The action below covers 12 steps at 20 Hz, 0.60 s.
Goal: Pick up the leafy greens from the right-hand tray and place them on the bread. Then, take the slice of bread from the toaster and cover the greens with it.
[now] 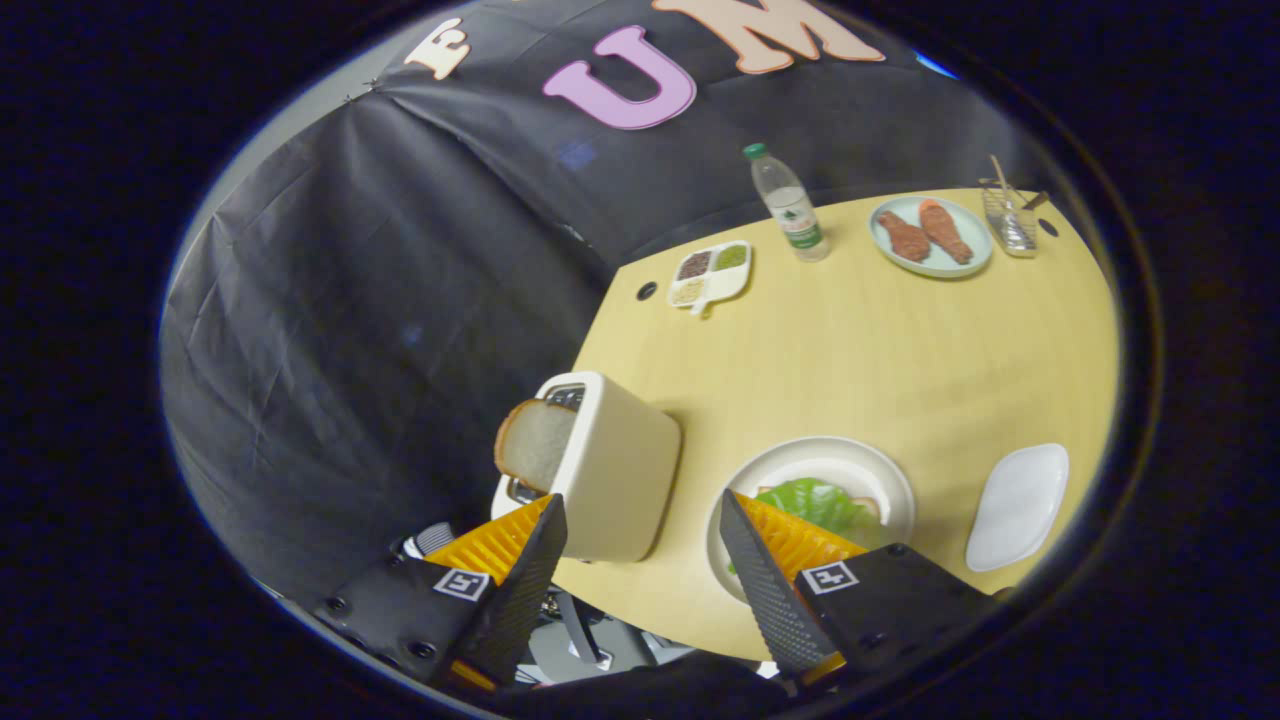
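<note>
On the pale wooden counter, a clear plastic water bottle with a green cap stands at 12 o'clock. To its left lies a small white compartment dish of seeds; at 1 o'clock, a pale blue plate of two reddish meat pieces and a glass holder with sticks. The hand-held gripper gapes wide, holding nothing. Between its fingers stands the cream toaster, a white bread slice protruding. The crinkled green lettuce leaf lies on bread on a round white plate, partly behind the right finger. An empty white tray sits at 3 o'clock.
</note>
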Each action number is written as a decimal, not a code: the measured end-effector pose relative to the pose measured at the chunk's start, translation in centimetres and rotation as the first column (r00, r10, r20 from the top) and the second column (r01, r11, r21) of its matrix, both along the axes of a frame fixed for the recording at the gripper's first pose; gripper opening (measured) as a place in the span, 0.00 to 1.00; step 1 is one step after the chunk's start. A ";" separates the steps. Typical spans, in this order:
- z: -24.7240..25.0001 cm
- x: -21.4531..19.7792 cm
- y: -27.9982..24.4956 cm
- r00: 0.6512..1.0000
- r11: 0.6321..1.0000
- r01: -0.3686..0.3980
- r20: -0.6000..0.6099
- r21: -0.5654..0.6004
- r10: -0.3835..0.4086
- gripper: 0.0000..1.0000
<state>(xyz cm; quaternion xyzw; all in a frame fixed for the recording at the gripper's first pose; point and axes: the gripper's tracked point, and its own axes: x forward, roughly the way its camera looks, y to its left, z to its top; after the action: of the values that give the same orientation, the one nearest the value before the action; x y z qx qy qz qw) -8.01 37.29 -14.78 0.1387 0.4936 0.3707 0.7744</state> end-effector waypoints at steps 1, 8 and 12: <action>0.4 -0.3 1.4 1.000 1.000 -0.017 0.000 0.018 0.017 0.98; 1.1 -2.3 11.3 0.996 0.995 -0.091 0.003 0.050 0.090 0.99; -0.7 -2.4 14.9 0.997 0.997 -0.075 0.010 0.006 0.075 0.99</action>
<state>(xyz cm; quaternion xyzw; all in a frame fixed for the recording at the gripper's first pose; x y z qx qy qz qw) -10.45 52.17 -15.46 0.1204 0.4935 0.4018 0.7619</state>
